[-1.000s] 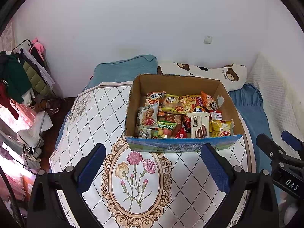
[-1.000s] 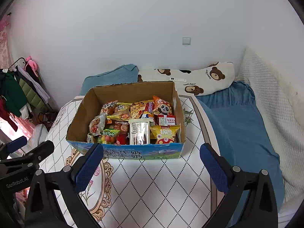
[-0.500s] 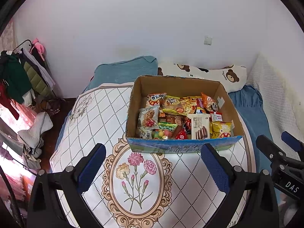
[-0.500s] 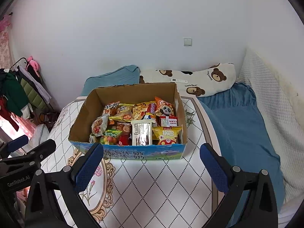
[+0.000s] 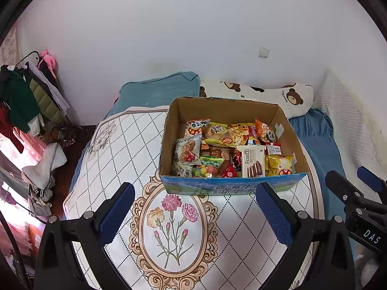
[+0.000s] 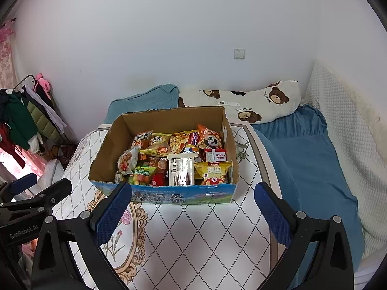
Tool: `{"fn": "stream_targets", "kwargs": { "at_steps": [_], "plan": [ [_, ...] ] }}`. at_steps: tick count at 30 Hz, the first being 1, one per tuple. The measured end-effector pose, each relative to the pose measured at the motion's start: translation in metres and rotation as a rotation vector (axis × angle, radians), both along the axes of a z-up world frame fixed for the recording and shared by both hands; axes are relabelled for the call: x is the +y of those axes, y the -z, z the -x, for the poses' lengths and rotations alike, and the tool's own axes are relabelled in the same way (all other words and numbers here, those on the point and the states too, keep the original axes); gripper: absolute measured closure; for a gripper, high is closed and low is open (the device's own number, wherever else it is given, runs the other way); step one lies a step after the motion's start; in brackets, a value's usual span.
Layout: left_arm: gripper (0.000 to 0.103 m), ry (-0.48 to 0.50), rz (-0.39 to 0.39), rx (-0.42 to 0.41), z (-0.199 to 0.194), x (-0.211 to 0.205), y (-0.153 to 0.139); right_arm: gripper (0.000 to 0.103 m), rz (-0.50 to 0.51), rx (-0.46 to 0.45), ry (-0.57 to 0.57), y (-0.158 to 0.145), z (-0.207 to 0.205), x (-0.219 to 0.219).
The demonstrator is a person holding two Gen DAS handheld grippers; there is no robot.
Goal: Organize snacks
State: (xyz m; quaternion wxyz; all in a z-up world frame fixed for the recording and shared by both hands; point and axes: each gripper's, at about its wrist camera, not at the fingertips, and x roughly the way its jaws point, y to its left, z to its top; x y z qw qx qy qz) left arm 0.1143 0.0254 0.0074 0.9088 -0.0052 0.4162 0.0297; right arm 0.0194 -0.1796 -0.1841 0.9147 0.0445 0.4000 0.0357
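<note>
Change since a second ago: cardboard box (image 5: 232, 183) slightly lower and nearer in both views; snacks inside lying as before; both sets of jaws as wide as before.
Left gripper (image 5: 194, 215): jaws released, gripping nothing, poised over the flower medallion (image 5: 173, 232) on the quilted cover (image 5: 116, 149).
Right gripper (image 6: 192, 213): jaws released, gripping nothing, just short of the box's blue printed front.
Box: one, open-topped, resting on the quilted cover on the bed, ahead of both grippers.
Snacks (image 6: 179, 154): a crowded heap inside the box, exact count not clear; among them one white Franzzi wafer pack (image 5: 252, 160), one yellow bag (image 6: 214, 172), one orange panda bag (image 6: 210, 139), one green candy bag (image 5: 209, 165).
Pillows: two at the wall, one blue pillow (image 5: 159, 91), one bear-print pillow (image 6: 256, 104).
Clothes rack (image 5: 26, 94): one, far left, hung with garments.
</note>
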Motion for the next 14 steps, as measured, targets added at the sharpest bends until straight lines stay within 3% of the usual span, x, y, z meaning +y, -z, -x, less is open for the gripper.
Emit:
{"fn": "stream_targets", "kwargs": {
  "at_steps": [14],
  "plan": [
    [0.001, 0.008, 0.013, -0.006, 0.0015, 0.0003, -0.0040, 0.000, -0.011, 0.002, -0.002, -0.0014, 0.0006, -0.0007]
  ]
}}
